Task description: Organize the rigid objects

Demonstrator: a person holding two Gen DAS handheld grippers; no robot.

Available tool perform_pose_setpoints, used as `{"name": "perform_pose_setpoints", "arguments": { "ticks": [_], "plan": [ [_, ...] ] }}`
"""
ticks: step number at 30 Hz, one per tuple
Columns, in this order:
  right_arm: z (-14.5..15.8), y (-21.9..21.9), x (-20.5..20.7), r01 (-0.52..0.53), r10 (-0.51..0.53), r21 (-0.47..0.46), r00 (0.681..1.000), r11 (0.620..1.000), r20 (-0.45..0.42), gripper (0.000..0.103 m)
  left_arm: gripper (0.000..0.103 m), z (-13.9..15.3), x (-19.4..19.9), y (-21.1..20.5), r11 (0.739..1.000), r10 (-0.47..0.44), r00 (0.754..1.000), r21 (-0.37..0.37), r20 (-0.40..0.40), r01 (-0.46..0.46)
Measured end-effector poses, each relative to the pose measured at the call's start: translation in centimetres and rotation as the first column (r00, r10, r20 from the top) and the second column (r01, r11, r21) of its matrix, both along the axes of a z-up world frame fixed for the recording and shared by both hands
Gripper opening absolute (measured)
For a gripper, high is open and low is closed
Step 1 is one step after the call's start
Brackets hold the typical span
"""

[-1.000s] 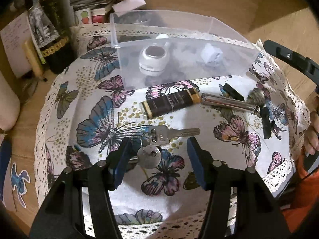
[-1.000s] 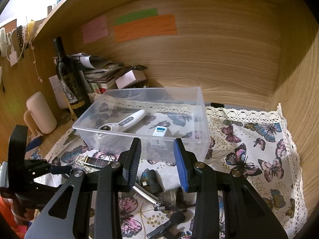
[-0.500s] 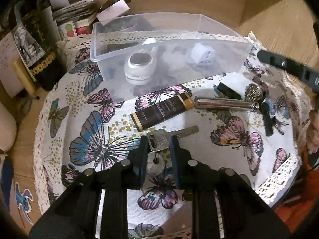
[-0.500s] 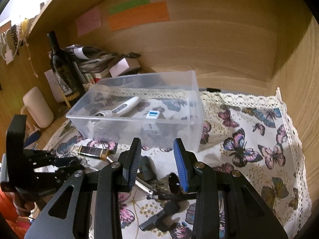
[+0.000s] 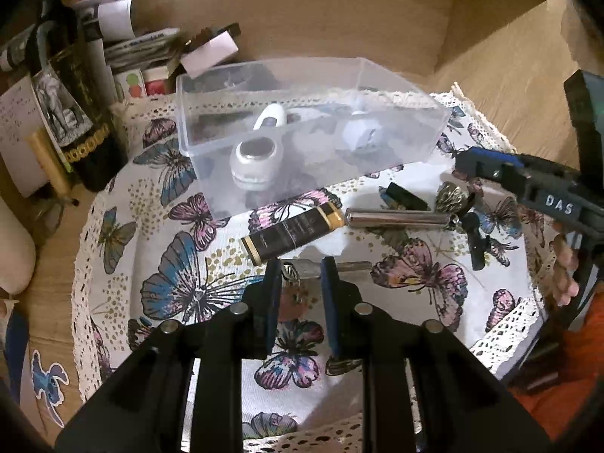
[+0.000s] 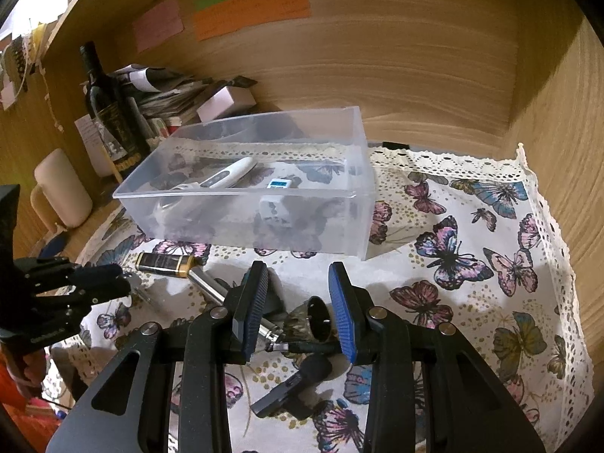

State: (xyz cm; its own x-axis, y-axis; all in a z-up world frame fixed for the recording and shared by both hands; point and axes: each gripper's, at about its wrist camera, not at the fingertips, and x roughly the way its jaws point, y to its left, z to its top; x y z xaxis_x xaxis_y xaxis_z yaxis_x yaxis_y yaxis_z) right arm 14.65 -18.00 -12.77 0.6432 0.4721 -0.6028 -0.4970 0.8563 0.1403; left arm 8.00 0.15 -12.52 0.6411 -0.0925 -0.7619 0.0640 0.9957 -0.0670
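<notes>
A butterfly-printed cloth point(image 5: 196, 271) with a lace edge covers the wooden surface inside a wooden alcove; at its back stands a clear plastic box point(image 5: 264, 75), which holds a white handheld device point(image 5: 260, 147) and a small white gadget point(image 5: 358, 136); left of the box a dark bottle point(image 5: 75, 113) stands upright against a heap of papers point(image 5: 139, 45). In front of the box a black tube with gold bands point(image 5: 298, 234) lies flat on the cloth, its gold end touching or just beside a silver metal cylinder point(image 5: 396, 219); near these lie a small black block point(image 5: 404, 196), a brass-coloured ornament point(image 5: 451, 196) and a black clip-on microphone point(image 6: 290, 389).

The left gripper point(image 5: 300, 275) has just been closing and now clamps its blue pads on the key point(image 5: 307, 266), whose blade sticks out to the right past the pad; its ring hangs by the left pad, just in front of the black tube. The right gripper point(image 6: 298, 302) hovers over the clutter at the cloth's right side, its jaws narrowly apart with nothing pressed between them; a person's fingers point(image 5: 564, 264) grip its handle.
</notes>
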Motion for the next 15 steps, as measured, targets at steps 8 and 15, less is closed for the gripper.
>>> {"name": "perform_pose_setpoints", "arguments": {
  "ticks": [8, 15],
  "plan": [
    [-0.5, 3.5, -0.8, -0.132, 0.132, -0.022, 0.991, 0.991, -0.022, 0.031, 0.02, 1.5, -0.7, 0.4, 1.0, 0.004, 0.999, -0.027, 0.046, -0.003],
    [-2.8, 7.1, -0.5, -0.218, 0.209, -0.138, 0.975, 0.966, -0.075, 0.031, 0.02, 2.6, -1.1, 1.0, 1.0, 0.012, 0.995, -0.03, 0.097, -0.009]
  ]
}}
